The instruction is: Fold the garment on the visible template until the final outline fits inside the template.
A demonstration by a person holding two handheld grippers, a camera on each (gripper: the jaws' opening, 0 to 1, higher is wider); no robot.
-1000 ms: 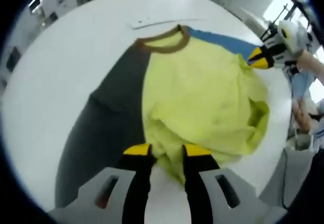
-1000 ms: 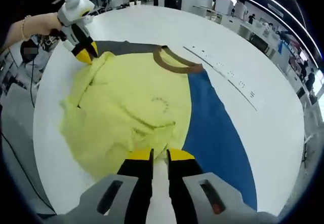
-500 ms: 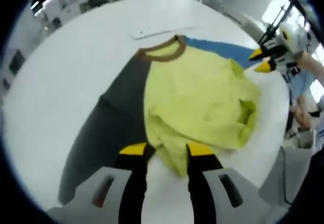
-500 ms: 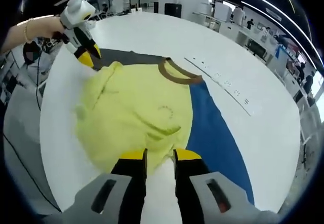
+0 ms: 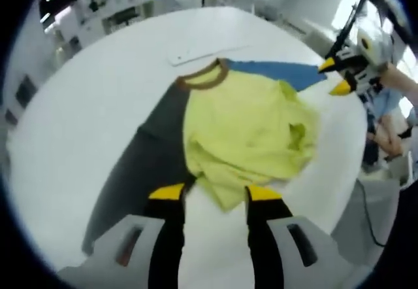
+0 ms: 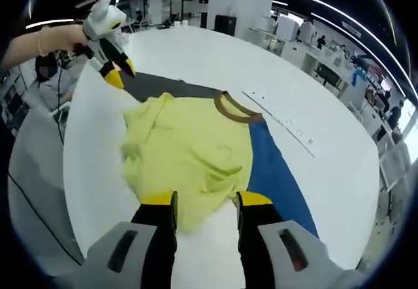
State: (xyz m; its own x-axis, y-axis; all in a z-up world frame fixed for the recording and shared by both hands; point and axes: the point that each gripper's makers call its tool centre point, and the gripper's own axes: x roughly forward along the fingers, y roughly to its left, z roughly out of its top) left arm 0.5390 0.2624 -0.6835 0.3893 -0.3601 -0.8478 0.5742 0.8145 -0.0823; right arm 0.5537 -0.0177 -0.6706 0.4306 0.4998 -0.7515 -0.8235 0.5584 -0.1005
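A yellow garment [image 5: 245, 132] with a brown collar [image 5: 204, 78] lies crumpled in a heap on the template, whose dark grey half [image 5: 140, 165] and blue half [image 5: 281, 72] show on either side. My left gripper [image 5: 215, 194] stands open just short of the garment's near corner, holding nothing. In the right gripper view the same garment [image 6: 189, 155] lies between the blue half [image 6: 277, 184] and the grey half [image 6: 153, 86]. My right gripper [image 6: 208, 201] is open at the garment's near hem. The other gripper [image 6: 117, 73] hovers open beyond the far edge.
The white round table [image 5: 85, 86] carries a thin white strip [image 6: 287, 124] past the collar. A person's hand [image 6: 55, 39] holds the far gripper. A person and a cable are beyond the table edge [image 5: 356, 171] on the right.
Both grippers have opened wider, let go of the yellow garment and drawn back from it. The garment has dropped into a smaller, bunched heap on the template.
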